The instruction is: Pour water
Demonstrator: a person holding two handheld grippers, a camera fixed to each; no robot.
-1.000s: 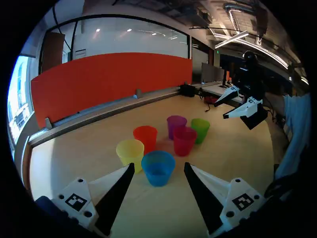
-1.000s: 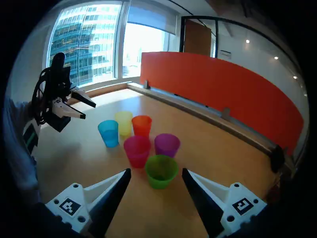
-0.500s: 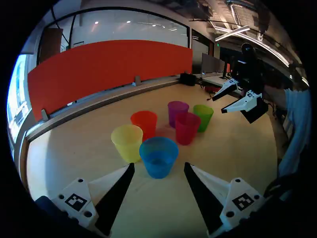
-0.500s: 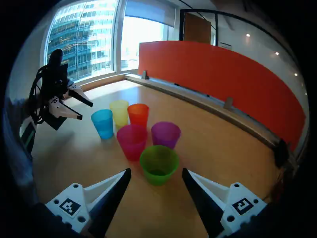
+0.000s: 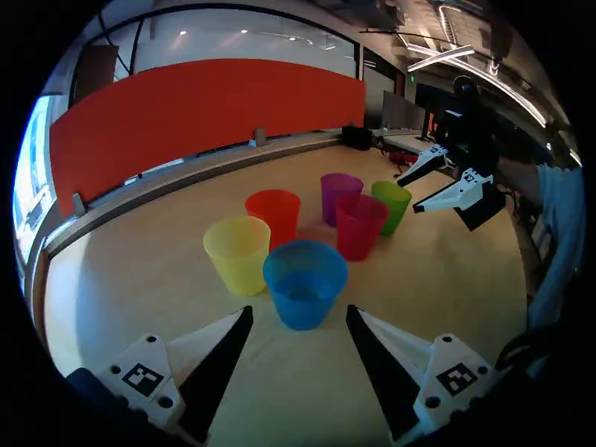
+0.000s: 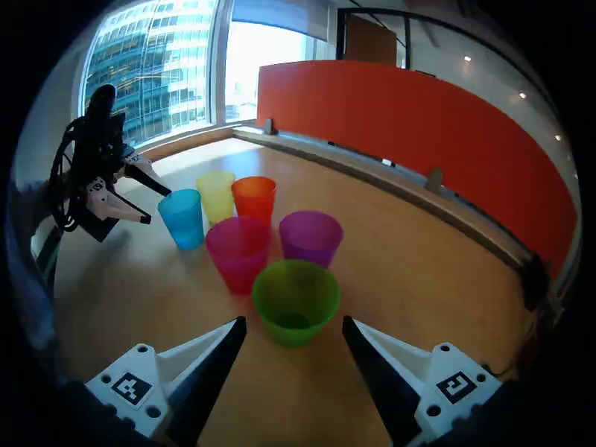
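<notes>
- Left tongs (image 5: 298, 311) are wide open and holding nothing, both fingers spread low over the wooden bench (image 5: 134, 298).
- Dead ahead of them, just past the fingertips, stands the blue cup (image 5: 305, 287), upright, mouth up. Whether there's water in it, I can't tell.
- Yellow cup (image 5: 238, 253) sits just beside the blue one, on its left in the left gripper view, with the orange cup (image 5: 273, 216) right behind.
- Farther back, the pink cup (image 5: 360, 226) stands in front of the purple cup (image 5: 340, 195). All six are packed in a tight cluster mid-bench, well clear of the edges.
- Right tongs (image 6: 293, 320) are open too, fingers well apart and empty.
- The green cup (image 6: 296, 298) stands upright just ahead of their tips. Its bottom looks darker, but I can't call it water.
- From the right gripper view, the left tongs hang at the left, tips just beside the blue cup's rim, not closed on it.
- A long orange partition (image 5: 208, 112) runs along the bench's far edge, and tall windows (image 6: 149, 67) light one end.
</notes>
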